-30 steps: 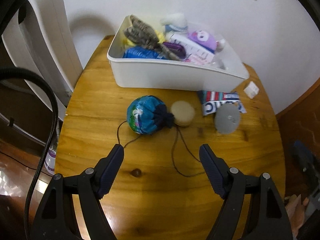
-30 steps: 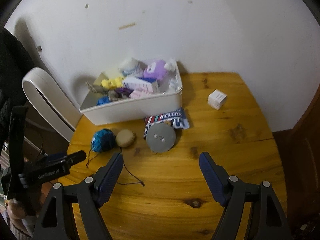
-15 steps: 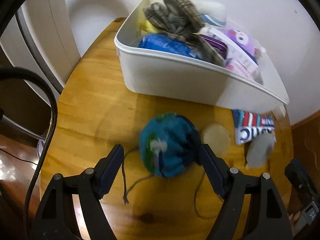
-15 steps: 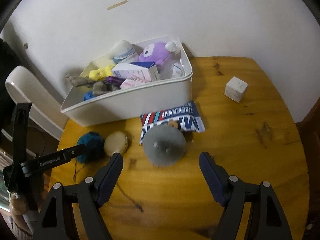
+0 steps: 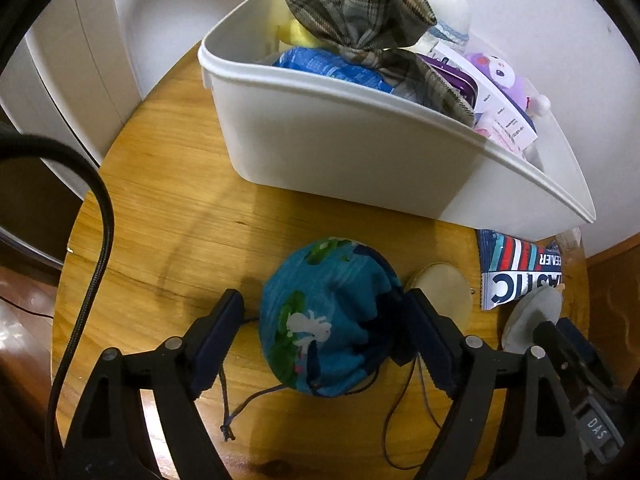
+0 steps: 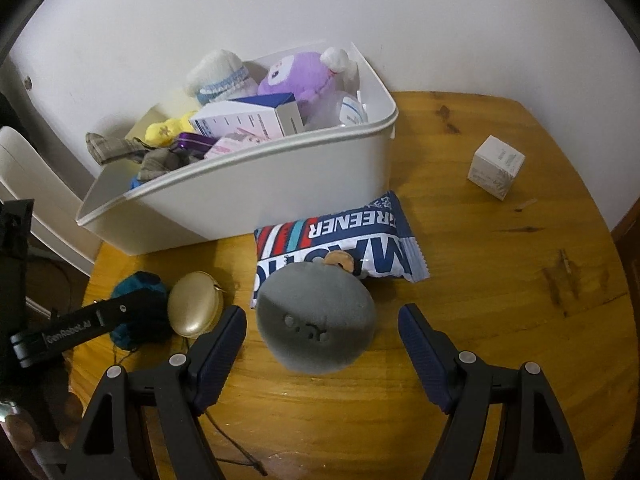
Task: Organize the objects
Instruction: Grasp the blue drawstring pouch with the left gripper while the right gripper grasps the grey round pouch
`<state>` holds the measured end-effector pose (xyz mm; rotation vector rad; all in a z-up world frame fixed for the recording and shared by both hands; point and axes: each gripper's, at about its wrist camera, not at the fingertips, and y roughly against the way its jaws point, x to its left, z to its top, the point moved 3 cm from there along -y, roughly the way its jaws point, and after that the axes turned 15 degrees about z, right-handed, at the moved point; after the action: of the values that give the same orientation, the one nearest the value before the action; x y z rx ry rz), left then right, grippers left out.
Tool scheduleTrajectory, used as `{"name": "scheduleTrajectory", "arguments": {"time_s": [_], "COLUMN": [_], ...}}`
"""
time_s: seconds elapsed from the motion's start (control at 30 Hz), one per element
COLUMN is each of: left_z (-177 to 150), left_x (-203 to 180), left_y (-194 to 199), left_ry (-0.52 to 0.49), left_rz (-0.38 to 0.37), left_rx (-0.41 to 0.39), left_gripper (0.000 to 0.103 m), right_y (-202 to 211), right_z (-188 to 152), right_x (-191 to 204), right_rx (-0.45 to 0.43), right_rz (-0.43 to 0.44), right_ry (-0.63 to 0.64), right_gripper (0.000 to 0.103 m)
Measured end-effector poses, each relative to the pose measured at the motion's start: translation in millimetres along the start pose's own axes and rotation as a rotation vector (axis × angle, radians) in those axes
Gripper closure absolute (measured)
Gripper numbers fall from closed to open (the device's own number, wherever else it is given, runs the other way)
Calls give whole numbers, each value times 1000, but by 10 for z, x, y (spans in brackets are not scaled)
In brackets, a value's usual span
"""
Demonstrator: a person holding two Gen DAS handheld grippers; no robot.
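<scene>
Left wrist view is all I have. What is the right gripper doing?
Observer: The right gripper is open, with the grey plush between its fingers; the pads look clear of it.
Operator: Anything on the table beyond the packet?
Observer: Yes, a small white box stands alone, right of the bin.
Operator: What is the plush sitting on?
Observer: Mostly the table; its far edge overlaps the packet.
</scene>
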<state>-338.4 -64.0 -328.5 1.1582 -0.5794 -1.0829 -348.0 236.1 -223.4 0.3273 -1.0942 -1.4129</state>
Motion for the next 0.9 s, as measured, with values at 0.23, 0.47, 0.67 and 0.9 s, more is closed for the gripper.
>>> {"name": "scheduleTrajectory", "arguments": {"time_s": [0.23,0.47,0.67,0.9], "left_z": [-47,-106,-167,-250], "left_x": [-15,-103,-143,-208], "left_y": [10,18,35,125], "left_ry": [1,-56,-64,-90], "left_rz": [11,52,69,51], "left_rx": [-25,-31,-45,-73], "left_gripper": [18,17,19,47], "right_y": [-84,-121,-147,-127], "right_z": [-61,-123,-139,-183], "right_x": [-48,30,75,140], "right_rx": [36,52,66,71], "right_rz": [4,-4,-3,9], "right_ry": [-4,26,45,72], "right_gripper": [37,46,49,55]}}
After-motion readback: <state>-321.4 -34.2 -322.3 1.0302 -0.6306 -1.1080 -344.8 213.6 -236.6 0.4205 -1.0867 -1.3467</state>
